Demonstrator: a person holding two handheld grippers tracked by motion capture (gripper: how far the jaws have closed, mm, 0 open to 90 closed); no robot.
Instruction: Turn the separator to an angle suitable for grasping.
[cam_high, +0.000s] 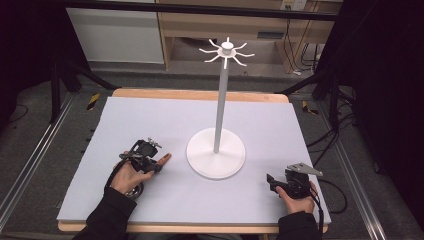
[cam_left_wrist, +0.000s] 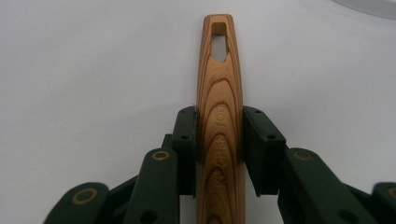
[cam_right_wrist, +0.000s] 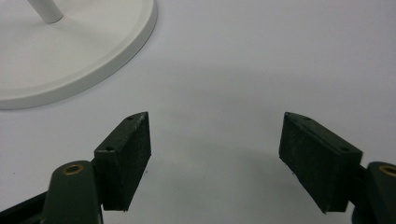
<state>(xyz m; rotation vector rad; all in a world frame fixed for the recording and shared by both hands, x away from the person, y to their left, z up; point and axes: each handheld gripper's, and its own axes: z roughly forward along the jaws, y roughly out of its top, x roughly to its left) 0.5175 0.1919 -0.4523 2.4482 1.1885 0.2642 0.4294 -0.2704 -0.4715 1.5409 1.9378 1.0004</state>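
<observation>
- Your left gripper (cam_left_wrist: 219, 140) is clamped on a wooden handle (cam_left_wrist: 219, 93), jaws pressed on both sides of it about midway up what shows. Grain runs lengthwise, there's stamped lettering on it but I can't read it properly.
- Handle's far end has a slot hole cut thru it and sticks out past the jaws, pointing toward the stand. In the high view just that tip (cam_high: 165, 158) pokes out of the left gripper (cam_high: 150, 159), low over the mat.
- Something round and shiny sits under your left hand (cam_high: 127, 175), prob the other end of the utensil, can't tell tho.
- Your right gripper (cam_right_wrist: 215, 154) is wide open, nothing between the jaws, just bare mat (cam_right_wrist: 261, 60) below. In the high view it (cam_high: 272, 181) sits near the mat's front right, jaws aimed left.
- Stand (cam_high: 216, 150) is between and a bit beyond both grippers: round white base, thin white pole, ring of hooks (cam_high: 227, 50) on top. Hooks are bare.
- Base edge (cam_right_wrist: 116, 51) shows up top left in the right gripper view, apart from the jaws.
</observation>
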